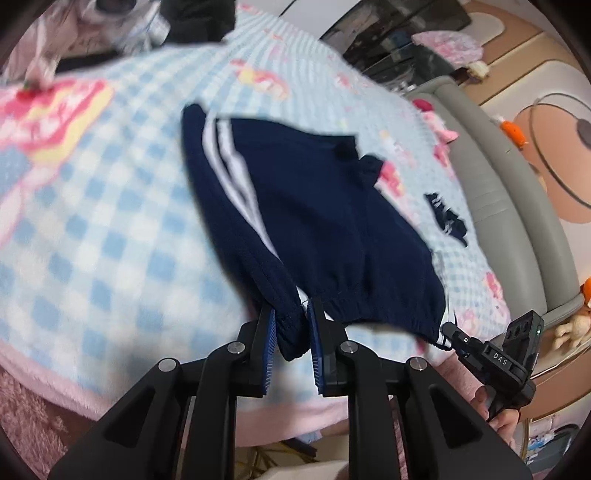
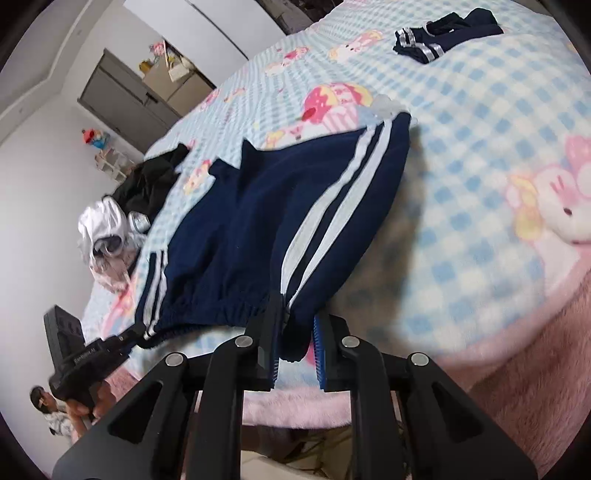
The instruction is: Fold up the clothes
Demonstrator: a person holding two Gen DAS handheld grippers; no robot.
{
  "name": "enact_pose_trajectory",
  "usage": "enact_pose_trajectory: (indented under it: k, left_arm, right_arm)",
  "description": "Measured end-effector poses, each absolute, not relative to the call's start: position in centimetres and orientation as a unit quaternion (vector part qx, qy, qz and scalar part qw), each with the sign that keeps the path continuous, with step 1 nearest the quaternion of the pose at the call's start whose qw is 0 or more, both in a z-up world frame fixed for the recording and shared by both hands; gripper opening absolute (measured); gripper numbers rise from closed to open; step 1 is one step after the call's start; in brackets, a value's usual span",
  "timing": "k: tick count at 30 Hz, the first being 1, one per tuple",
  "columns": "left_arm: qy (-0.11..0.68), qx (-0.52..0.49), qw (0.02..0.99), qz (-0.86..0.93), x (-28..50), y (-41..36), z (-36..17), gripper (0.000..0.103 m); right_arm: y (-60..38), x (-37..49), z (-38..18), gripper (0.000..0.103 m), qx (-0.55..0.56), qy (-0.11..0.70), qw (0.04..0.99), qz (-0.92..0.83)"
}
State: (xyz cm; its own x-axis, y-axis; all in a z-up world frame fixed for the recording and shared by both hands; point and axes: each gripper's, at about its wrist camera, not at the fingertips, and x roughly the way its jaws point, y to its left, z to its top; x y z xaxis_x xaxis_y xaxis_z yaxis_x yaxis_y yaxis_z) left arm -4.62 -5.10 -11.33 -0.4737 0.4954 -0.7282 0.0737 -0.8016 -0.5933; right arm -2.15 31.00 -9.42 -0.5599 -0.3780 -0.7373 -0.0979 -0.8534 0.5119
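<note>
Navy shorts with white side stripes (image 1: pixel 314 221) (image 2: pixel 240 229) lie stretched over a blue-checked blanket (image 1: pixel 92 221) (image 2: pixel 480 166), the waistband toward me. My left gripper (image 1: pixel 291 310) is shut on one waistband corner, with cloth bunched between its blue pads. My right gripper (image 2: pixel 297 314) is shut on the opposite corner beside the stripes. Each gripper also shows in the other's view, pinching its end of the waistband: the right gripper (image 1: pixel 448 328) and the left gripper (image 2: pixel 122 338). The waistband hangs slightly lifted between them at the bed's pink edge.
A second navy striped garment (image 1: pixel 447 218) (image 2: pixel 443 33) lies farther up the bed. A black garment (image 2: pixel 155 181) and a white one (image 2: pixel 103 225) are heaped at the side. A grey padded bed frame (image 1: pixel 491 192) borders the blanket. A person (image 2: pixel 44 402) sits low in the room.
</note>
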Motion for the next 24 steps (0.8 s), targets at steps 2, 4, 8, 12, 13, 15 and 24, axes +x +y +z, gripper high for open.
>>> enact_pose_trajectory:
  k: [2, 4, 8, 12, 13, 15, 24]
  left_arm:
    - [-0.295, -0.521, 0.116, 0.792, -4.7, -5.3, -12.8, 0.022]
    - [-0.301, -0.510, 0.097, 0.800, -4.2, -5.8, -12.3, 0.026]
    - [-0.292, -0.447, 0.063, 0.843, -2.7, -6.2, -9.4, 0.029]
    - [-0.246, -0.426, 0.111, 0.863, -3.6, -4.4, -7.6, 0.029]
    - [-0.231, -0.434, 0.130, 0.861, -4.1, -3.7, -7.6, 0.029]
    - [-0.214, -0.461, 0.143, 0.849, -4.9, -2.7, -8.7, 0.029]
    - [-0.187, -0.529, 0.134, 0.817, -6.1, -0.9, -12.9, 0.031]
  right_arm:
    - [31.1, -2.5, -11.0, 0.014, 0.480, -0.256, 0.076, -0.836]
    - [31.5, -2.8, -12.2, 0.018, 0.484, -0.278, 0.076, -0.826]
    - [32.2, -3.1, -12.6, 0.019, 0.482, -0.297, 0.077, -0.821]
    - [32.3, -3.2, -12.7, 0.024, 0.480, -0.302, 0.069, -0.821]
    - [32.2, -3.3, -12.8, 0.025, 0.481, -0.302, 0.068, -0.821]
    - [32.1, -3.4, -12.9, 0.031, 0.483, -0.301, 0.065, -0.820]
    - [32.5, -4.4, -12.3, 0.014, 0.486, -0.289, 0.091, -0.819]
